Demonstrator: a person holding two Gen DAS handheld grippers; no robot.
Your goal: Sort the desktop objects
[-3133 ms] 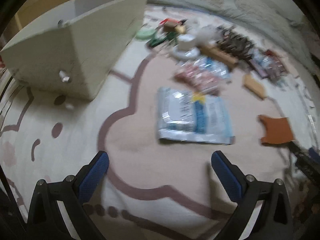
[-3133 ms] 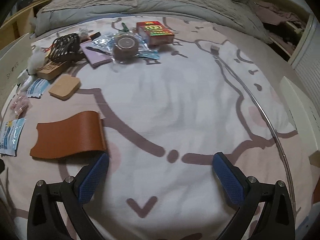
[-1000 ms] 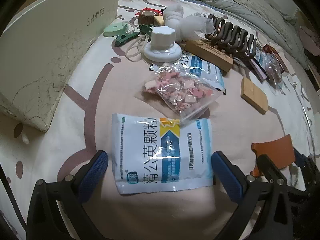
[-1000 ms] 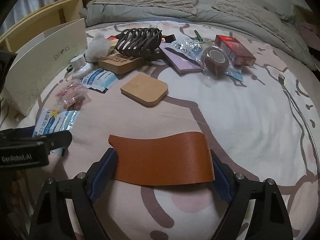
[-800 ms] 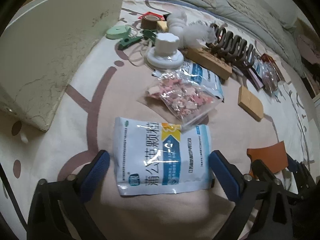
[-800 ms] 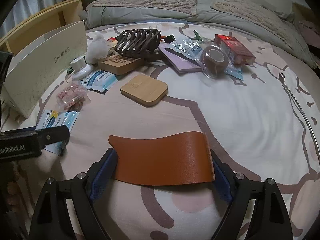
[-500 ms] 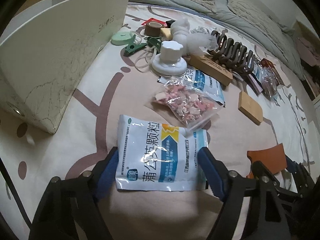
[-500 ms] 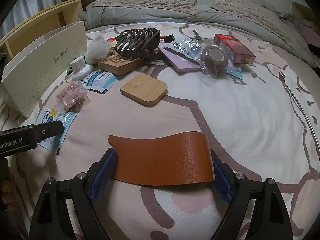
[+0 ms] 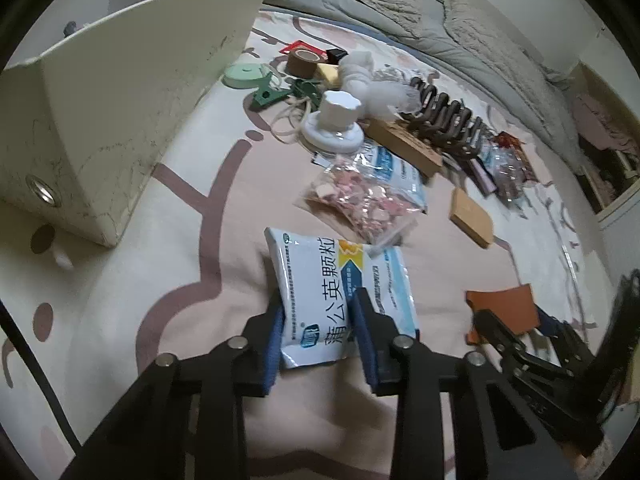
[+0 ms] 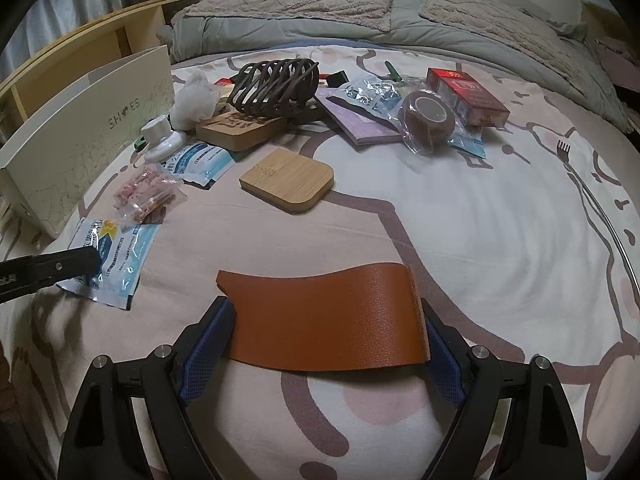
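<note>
Left wrist view cuts off the box (image 9: pixel 120 92) at the frame's edge, and the far clutter near the duvet (image 9: pixel 440 24) is too small to read. Left gripper (image 9: pixel 320 322): jaws narrow, pinching the near end of the sachet (image 9: pixel 340 280) on the bed (image 9: pixel 160 240). Right gripper (image 10: pixel 326 350): jaws wide, pads against both ends of the arched leather piece (image 10: pixel 328 316) at the bed's near edge.

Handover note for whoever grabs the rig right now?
Left gripper: shut on the blue-and-white sachet, pinched and buckled between the fingers.
Right gripper: fingers against both ends of the brown leather piece on the bedspread.
The open white box stands beside the left hand.
Nothing visibly sorted yet; the other items remain in a loose pile.
</note>
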